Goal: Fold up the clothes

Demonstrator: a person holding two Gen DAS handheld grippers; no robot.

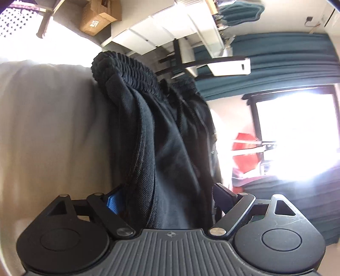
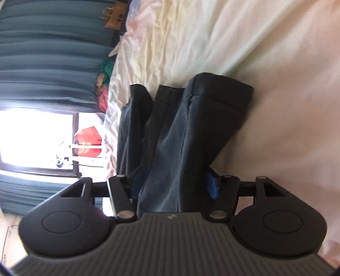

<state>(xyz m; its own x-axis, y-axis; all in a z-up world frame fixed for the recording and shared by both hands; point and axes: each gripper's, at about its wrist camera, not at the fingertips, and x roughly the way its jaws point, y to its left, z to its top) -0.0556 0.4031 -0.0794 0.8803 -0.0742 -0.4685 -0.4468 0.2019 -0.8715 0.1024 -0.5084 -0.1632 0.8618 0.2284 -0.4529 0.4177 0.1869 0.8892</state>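
A pair of black pants (image 1: pixel 161 135) with a ribbed elastic waistband (image 1: pixel 125 68) fills the middle of the left wrist view. My left gripper (image 1: pixel 167 197) is shut on the bunched waist end, blue pads pressed on the cloth. In the right wrist view the same black pants (image 2: pixel 180 138) show their hemmed leg ends (image 2: pixel 221 89), bunched in folds. My right gripper (image 2: pixel 174 182) is shut on the leg fabric. Both views are rolled sideways. The garment hangs stretched over the cream bed sheet (image 2: pixel 212 42).
The cream sheet (image 1: pixel 46 127) covers the bed. Teal curtains (image 2: pixel 42 63) and a bright window (image 2: pixel 36 138) lie beyond. A red cloth (image 2: pixel 89 142) hangs on a white rack. A cardboard box (image 1: pixel 97 19) and a white desk (image 1: pixel 170 27) stand across the room.
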